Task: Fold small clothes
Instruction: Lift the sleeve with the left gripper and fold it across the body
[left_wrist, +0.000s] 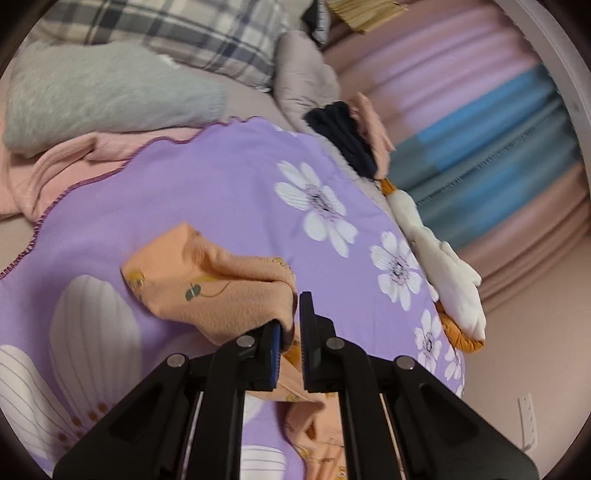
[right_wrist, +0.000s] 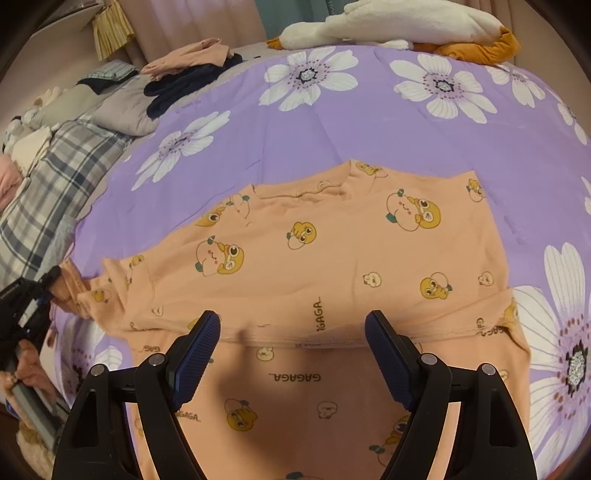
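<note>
Shirt (right_wrist: 332, 258) – small, peach, cartoon print – is lying flat on the purple floral bedspread (right_wrist: 332, 122), long axis running left-right in the right wrist view, neckline on the far edge, hem end folded over toward the near side.

Left gripper (left_wrist: 291, 325) is pinching the sleeve (left_wrist: 207, 280); pads pressed together w/ cloth between, sleeve bunching up and lifting off the bedspread. In the right view that same gripper is showing at the far-left edge, at the shirt's left sleeve tip. So left hand is the nearer one to that sleeve; shirt body is lying to the right of it – my read: next move is carrying the sleeve across to the right, over the body.

Right gripper (right_wrist: 291, 350) is hovering spread wide over the near fold edge, nothing between its jaws, not clearly touching cloth.

Hard to tell: how much cloth the left pads are actually holding – 1 layer or 2. Shirt's right sleeve is not made out, maybe tucked under. Near part of shirt is cut off by the gripper body and its shadow. Left view is motion-blurred at right.

Plush goose (right_wrist: 388, 29) is sitting on the far edge, well apart.
</note>
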